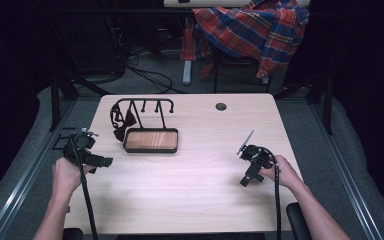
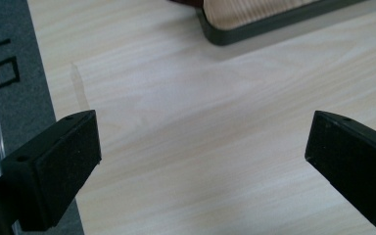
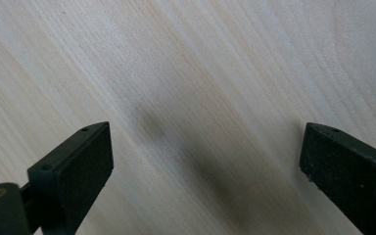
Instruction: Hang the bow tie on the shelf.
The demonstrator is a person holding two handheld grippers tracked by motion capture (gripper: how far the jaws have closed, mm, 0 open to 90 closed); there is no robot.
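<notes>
tray (image 1: pixel 150 140): on table (image 1: pixel 195 190), far left
rack (image 1: pixel 142 107): just behind tray
bow tie (image 1: pixel 118 125): on rack's left end

- The tray (image 2: pixel 254 22) is cut off by the top edge of the left gripper view; just one corner and part of its dark rim show.
- A dark thing (image 1: pixel 118 121) hanging at the left end of the rack (image 1: pixel 145 107), upper left of the high view, is too small to identify.
- The plaid cloth (image 1: pixel 252 27) runs past the top edge.
</notes>
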